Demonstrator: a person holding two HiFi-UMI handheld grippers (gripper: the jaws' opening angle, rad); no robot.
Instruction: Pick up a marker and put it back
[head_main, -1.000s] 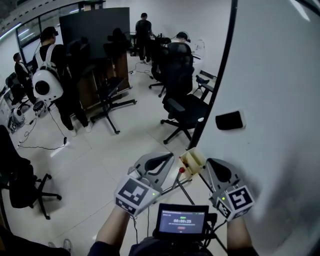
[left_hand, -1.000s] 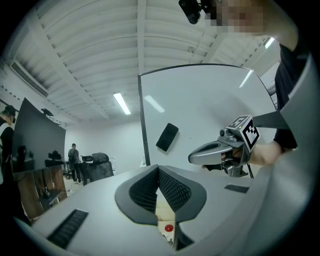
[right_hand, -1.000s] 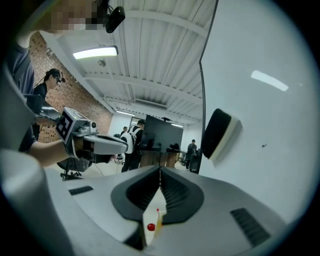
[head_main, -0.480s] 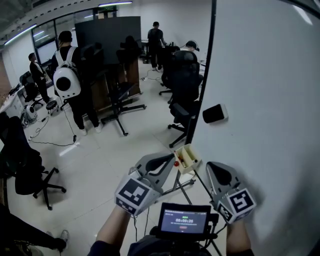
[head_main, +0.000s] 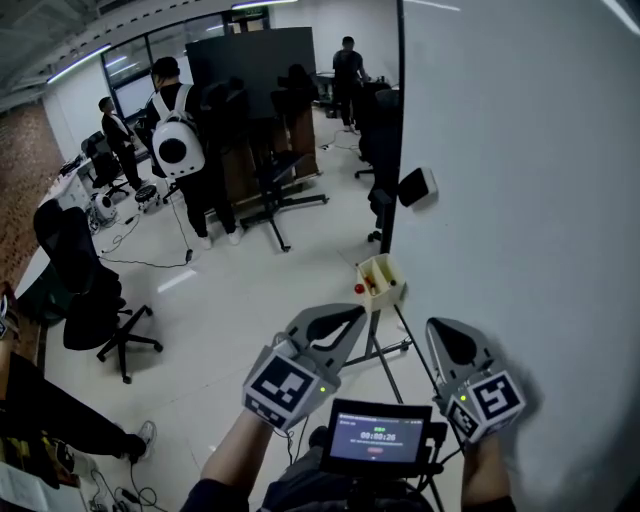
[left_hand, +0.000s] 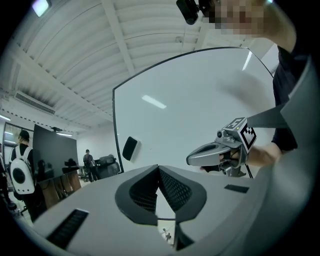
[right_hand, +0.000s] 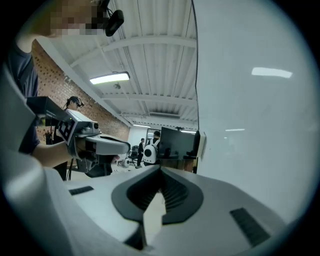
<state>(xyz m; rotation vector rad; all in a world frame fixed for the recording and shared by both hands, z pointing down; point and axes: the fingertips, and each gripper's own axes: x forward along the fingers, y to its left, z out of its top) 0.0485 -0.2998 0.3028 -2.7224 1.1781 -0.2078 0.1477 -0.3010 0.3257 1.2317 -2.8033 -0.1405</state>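
A beige marker box hangs at the lower left corner of the whiteboard, with a red-capped marker sticking out at its left side. In the head view my left gripper is a little short of the box, and its jaws meet at the tips with nothing between them. My right gripper is close in front of the board, shut and empty. In the left gripper view my left gripper shows jaws touching, with the right gripper to its right. In the right gripper view my right gripper is shut.
A black eraser sticks to the board near its left edge. The board's stand legs spread on the floor below the box. Office chairs, a dark screen and several people stand further off at the left.
Both grippers have drawn back from the marker box, which was level with their tips and now lies ahead of them. The view has swung, showing more of the room at the left.
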